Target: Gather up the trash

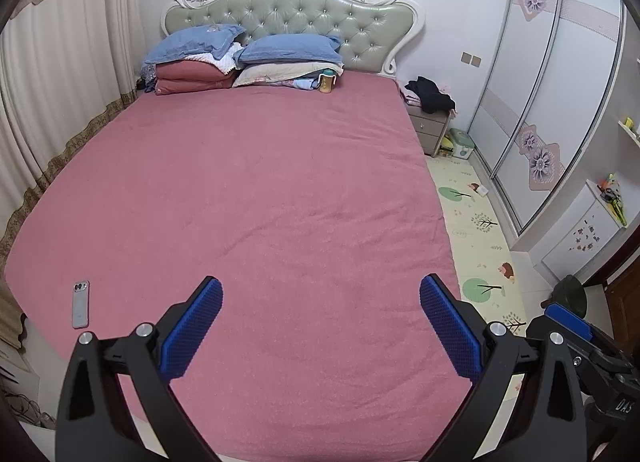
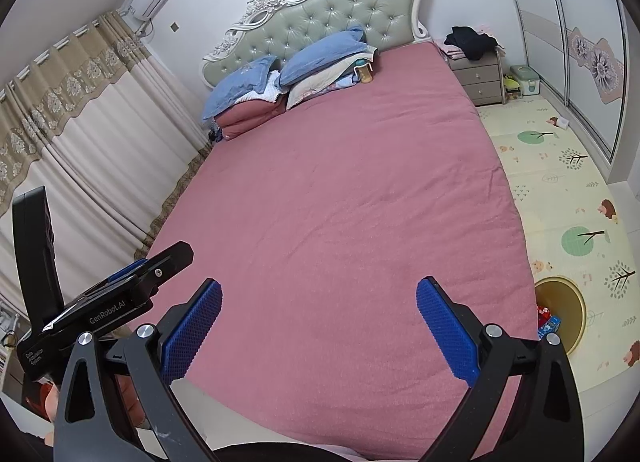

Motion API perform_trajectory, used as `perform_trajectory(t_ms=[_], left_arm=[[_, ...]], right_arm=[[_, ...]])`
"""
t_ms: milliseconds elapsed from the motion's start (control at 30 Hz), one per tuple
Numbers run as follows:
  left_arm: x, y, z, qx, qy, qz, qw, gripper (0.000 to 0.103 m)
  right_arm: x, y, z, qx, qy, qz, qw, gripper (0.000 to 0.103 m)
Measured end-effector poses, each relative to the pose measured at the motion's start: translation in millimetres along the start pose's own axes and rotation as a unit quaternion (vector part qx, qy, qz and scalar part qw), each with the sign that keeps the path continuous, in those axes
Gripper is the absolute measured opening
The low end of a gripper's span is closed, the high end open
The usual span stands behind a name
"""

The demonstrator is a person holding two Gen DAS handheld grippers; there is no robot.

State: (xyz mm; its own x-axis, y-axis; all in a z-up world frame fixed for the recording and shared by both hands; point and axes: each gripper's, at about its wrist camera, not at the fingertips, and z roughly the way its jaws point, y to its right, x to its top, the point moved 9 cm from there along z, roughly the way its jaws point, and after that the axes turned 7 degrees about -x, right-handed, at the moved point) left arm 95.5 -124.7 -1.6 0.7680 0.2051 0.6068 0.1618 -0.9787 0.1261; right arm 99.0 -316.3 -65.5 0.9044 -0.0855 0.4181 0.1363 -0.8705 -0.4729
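My left gripper [image 1: 320, 294] is open and empty above the foot of a bed with a pink sheet [image 1: 260, 182]. My right gripper [image 2: 318, 296] is open and empty over the same bed [image 2: 340, 182]. A round bin with a gold rim [image 2: 562, 314] stands on the floor at the bed's right side and holds colourful wrappers [image 2: 546, 320]. The same bin shows dark in the left wrist view [image 1: 570, 294]. The right gripper's body shows in the left wrist view [image 1: 576, 326], and the left gripper's body in the right wrist view [image 2: 120, 294].
A phone [image 1: 80, 304] lies at the bed's near left. Pillows [image 1: 240, 58] and an orange bottle [image 1: 327, 82] sit by the headboard. A nightstand with dark clothes [image 1: 430, 102], a play mat [image 2: 560, 182], wardrobe doors [image 1: 540, 82] and curtains [image 1: 60, 102] surround the bed.
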Motion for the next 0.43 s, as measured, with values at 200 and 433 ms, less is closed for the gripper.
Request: perform_trajectory(t_ms=[200,433], left_arm=[[-1.0,2.6,-1.1,0.000,0.001,-0.002,1.0000,0.099],[3.2,4.0,-3.3,-0.004,0.010,0.002,0.9999,0.099]], right_arm=[[-2.0,1.6,-1.5,-0.001,0.001,0.002,1.000,0.094],[-1.9,2.9,-2.0,0.000,-0.002,0.009,1.000,0.094]])
